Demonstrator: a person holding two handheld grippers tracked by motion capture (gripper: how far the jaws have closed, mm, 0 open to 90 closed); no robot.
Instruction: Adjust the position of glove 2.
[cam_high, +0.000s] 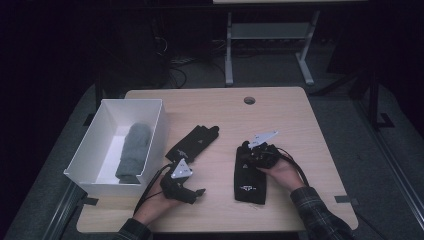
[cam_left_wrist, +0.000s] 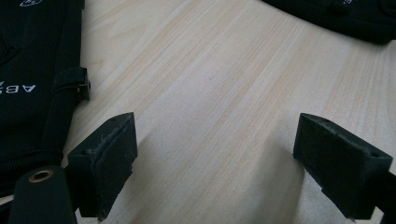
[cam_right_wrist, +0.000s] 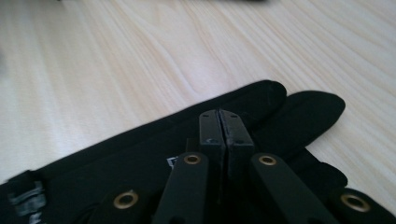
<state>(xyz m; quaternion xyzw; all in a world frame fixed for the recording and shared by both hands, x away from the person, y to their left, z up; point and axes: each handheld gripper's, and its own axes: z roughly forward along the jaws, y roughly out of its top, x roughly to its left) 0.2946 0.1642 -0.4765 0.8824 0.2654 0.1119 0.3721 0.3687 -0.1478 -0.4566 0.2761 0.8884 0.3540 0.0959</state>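
Two black gloves lie on the wooden table (cam_high: 300, 125): one (cam_high: 194, 142) near the white box, the other (cam_high: 250, 185) at centre right. My right gripper (cam_high: 247, 154) rests on the second glove's far end. In the right gripper view its jaws (cam_right_wrist: 225, 116) are pressed together above the black glove (cam_right_wrist: 140, 154), with no fabric visibly pinched between them. My left gripper (cam_high: 197, 195) sits low near the front edge, open. In the left gripper view it (cam_left_wrist: 217, 140) spans bare wood, beside a lettered glove (cam_left_wrist: 28, 84), and another glove (cam_left_wrist: 336, 14) lies further off.
A white box (cam_high: 115, 189) stands at the table's left edge with a grey knitted item (cam_high: 134, 150) lying inside. A round cable hole (cam_high: 249, 100) sits near the far edge. Beyond the table is a dark floor with a grey desk frame (cam_high: 270, 45).
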